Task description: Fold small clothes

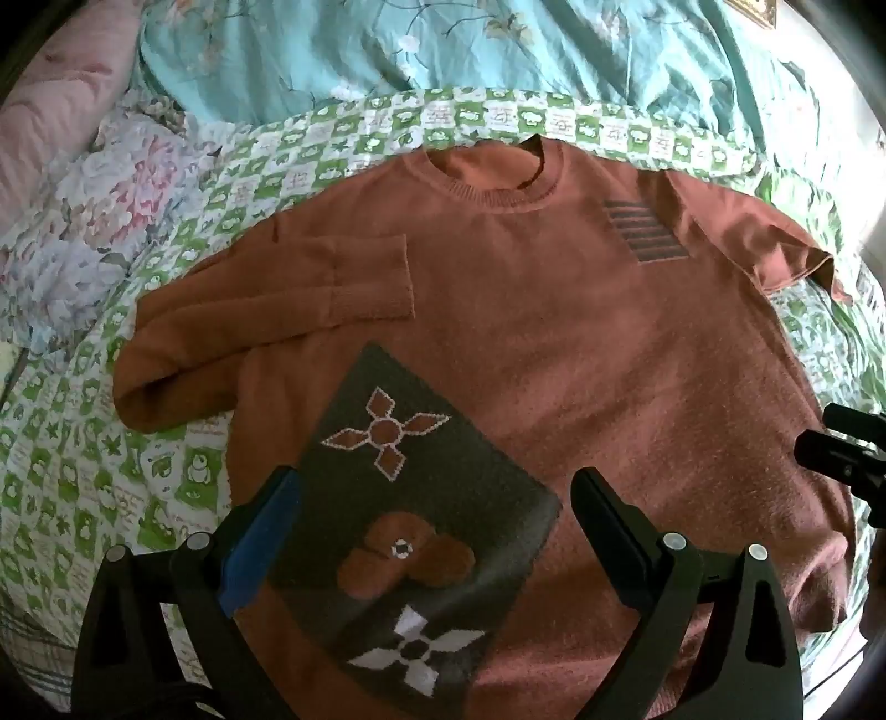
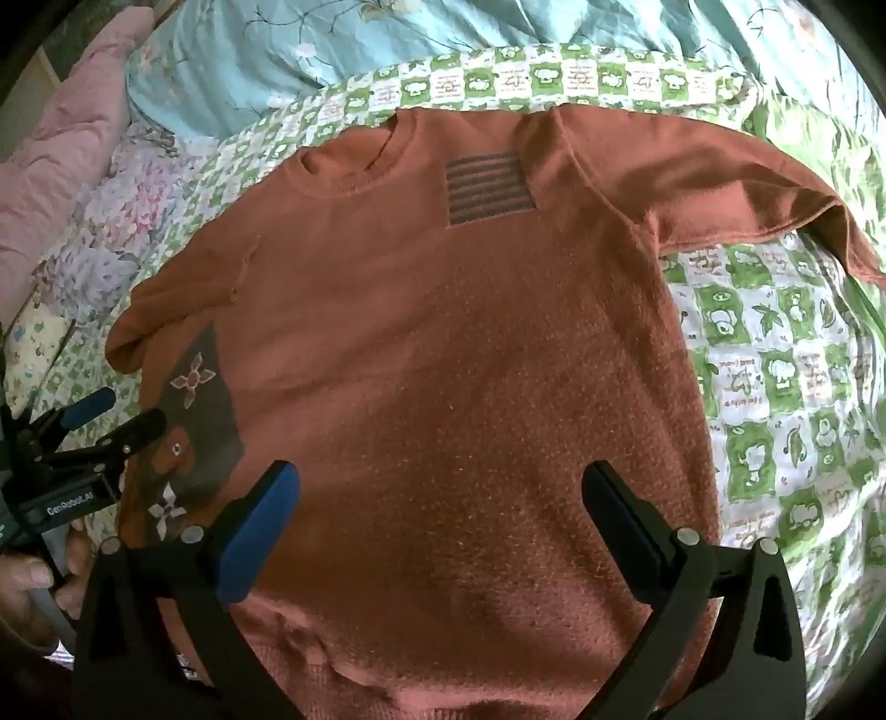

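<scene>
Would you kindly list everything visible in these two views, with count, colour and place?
sweater: one, rust orange, flat and face up on the bed, one sleeve folded across its chest, the other spread out
dark patch: one, grey with flower motifs, on the sweater's lower front
striped patch: one, grey, on the chest
checked sheet: one, green and white, under the sweater
floral quilt: one, turquoise, beyond the collar
pink bedding: one, far corner
left gripper: one, black, fingers open above the dark patch
right gripper: one, black, fingers open above the hem
hand: one, holding the left gripper's handle
</scene>
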Demonstrator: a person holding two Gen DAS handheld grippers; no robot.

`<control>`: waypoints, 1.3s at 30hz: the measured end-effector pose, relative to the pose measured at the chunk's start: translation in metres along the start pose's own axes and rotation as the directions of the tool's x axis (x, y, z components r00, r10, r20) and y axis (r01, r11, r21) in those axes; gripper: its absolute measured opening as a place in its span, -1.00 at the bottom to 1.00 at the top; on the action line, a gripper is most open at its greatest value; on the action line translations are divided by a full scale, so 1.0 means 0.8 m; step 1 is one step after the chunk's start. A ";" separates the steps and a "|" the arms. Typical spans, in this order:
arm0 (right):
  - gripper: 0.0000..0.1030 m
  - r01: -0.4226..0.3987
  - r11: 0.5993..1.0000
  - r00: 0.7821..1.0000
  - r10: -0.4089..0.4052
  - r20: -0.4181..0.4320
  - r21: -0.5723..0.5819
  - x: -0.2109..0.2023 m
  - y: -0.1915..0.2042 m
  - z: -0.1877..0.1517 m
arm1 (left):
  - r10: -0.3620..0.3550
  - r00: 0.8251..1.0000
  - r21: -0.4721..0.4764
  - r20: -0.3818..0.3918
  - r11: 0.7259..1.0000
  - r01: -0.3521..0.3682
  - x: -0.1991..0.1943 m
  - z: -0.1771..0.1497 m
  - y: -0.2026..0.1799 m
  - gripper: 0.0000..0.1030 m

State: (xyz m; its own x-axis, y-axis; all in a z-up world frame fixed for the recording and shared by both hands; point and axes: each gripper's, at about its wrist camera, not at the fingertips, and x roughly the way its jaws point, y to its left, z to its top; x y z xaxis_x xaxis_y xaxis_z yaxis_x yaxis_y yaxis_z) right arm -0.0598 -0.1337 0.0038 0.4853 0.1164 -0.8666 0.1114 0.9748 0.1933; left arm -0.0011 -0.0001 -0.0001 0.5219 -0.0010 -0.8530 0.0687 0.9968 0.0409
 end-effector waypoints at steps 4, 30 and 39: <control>0.97 -0.008 1.000 1.000 0.008 0.001 0.006 0.004 -0.001 0.002 | -0.011 1.000 0.004 0.004 1.000 0.011 -0.002 -0.003 0.008 0.90; 0.97 0.050 0.998 0.999 -0.050 0.017 -0.023 -0.007 0.002 0.000 | -0.009 1.000 0.017 0.016 1.000 0.009 0.004 0.002 -0.006 0.90; 0.97 0.060 0.998 0.998 -0.059 0.036 -0.026 -0.009 -0.001 0.003 | -0.012 1.000 0.017 -0.021 1.000 0.013 0.009 0.004 -0.008 0.90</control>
State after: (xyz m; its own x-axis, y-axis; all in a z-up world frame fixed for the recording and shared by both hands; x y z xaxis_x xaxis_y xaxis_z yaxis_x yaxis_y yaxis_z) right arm -0.0615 -0.1359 0.0108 0.5086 0.0515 -0.8595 0.1182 0.9846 0.1289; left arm 0.0052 -0.0071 -0.0046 0.5032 -0.0117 -0.8641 0.0898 0.9952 0.0388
